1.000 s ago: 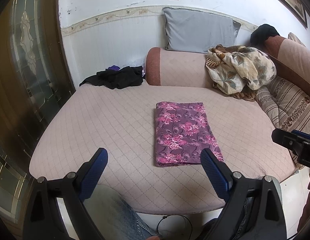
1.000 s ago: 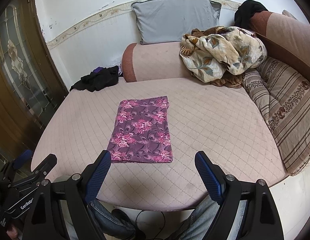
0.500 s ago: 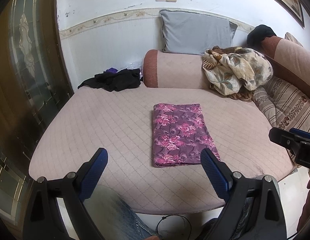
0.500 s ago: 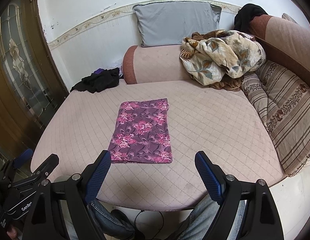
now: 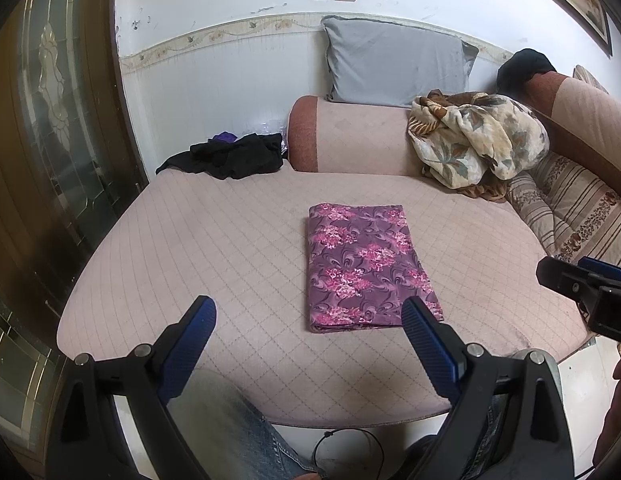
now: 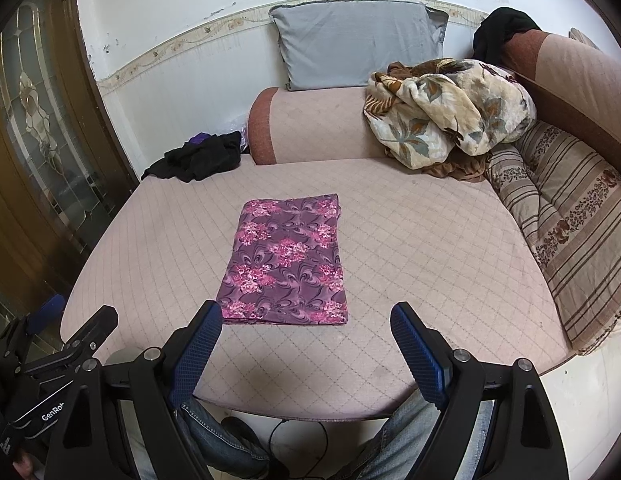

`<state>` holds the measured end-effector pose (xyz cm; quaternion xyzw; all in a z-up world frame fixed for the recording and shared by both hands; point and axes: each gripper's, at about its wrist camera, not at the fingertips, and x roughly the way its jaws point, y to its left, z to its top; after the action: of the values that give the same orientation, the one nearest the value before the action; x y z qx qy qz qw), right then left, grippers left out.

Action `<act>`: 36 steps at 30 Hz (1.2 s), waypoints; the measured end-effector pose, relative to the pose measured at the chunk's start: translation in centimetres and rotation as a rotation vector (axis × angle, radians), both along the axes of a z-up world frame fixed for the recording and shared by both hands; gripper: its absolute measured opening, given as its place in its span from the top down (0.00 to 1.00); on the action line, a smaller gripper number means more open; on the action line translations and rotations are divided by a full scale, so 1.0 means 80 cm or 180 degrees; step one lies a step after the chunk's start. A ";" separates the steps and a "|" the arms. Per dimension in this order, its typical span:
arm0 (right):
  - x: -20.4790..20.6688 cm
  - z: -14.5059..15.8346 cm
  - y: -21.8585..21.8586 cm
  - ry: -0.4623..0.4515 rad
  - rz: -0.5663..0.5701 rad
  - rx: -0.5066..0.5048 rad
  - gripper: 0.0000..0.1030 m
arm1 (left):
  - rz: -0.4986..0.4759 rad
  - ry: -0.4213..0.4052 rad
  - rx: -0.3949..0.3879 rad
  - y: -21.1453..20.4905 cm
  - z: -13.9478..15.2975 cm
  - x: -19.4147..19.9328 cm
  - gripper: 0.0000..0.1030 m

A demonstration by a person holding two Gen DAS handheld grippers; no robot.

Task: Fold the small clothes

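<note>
A purple floral garment [image 5: 364, 266] [image 6: 288, 260] lies folded into a flat rectangle in the middle of the pink quilted bed [image 5: 214, 248] [image 6: 430, 248]. My left gripper [image 5: 306, 312] hovers open over the bed's near edge, its right fingertip just at the garment's near right corner, holding nothing. My right gripper [image 6: 306, 316] is open too, short of the garment's near edge, with nothing between its blue pads. In the left wrist view the right gripper's body [image 5: 586, 288] shows at the right edge; in the right wrist view the left gripper's body [image 6: 50, 364] shows at lower left.
A pile of black and purple clothes [image 5: 230, 154] [image 6: 198, 158] lies at the bed's far left corner. A pink bolster [image 5: 350, 136], grey pillow [image 5: 394, 64], crumpled floral blanket [image 5: 478, 140] and striped cushion [image 6: 570, 216] line the back and right. The person's jeans-clad legs [image 5: 238, 436] are below the bed edge.
Both views have drifted back slightly from the bed; the garment has not moved and both grippers stay open.
</note>
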<state>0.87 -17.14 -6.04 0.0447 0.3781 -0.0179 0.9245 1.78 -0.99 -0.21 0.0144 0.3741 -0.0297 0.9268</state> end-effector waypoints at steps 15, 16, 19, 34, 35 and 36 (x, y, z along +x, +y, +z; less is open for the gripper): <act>0.001 -0.002 0.001 0.0007 0.0001 0.0001 0.13 | -0.0005 0.0000 0.0000 0.001 0.000 0.002 0.09; 0.001 -0.002 0.001 0.0012 0.0001 0.0003 0.13 | -0.0006 0.0007 0.0000 0.000 -0.001 0.002 0.09; 0.003 -0.005 0.000 0.0019 0.0013 0.0001 0.13 | 0.0000 0.0018 -0.0004 0.003 -0.004 0.003 0.09; 0.026 -0.016 -0.006 0.0106 0.0069 0.0010 0.13 | 0.0037 0.0121 0.0002 0.009 -0.022 0.033 0.09; 0.033 -0.018 -0.008 0.0116 0.0084 0.0004 0.13 | 0.0042 0.0126 0.0007 0.009 -0.024 0.036 0.09; 0.036 -0.020 -0.007 0.0124 0.0083 -0.0002 0.13 | 0.0052 0.0132 0.0018 0.009 -0.026 0.040 0.09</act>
<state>3.72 -17.74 -7.61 0.0391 0.3966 -0.0069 0.9171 5.00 -0.30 -2.31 0.0133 0.3934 -0.0214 0.9190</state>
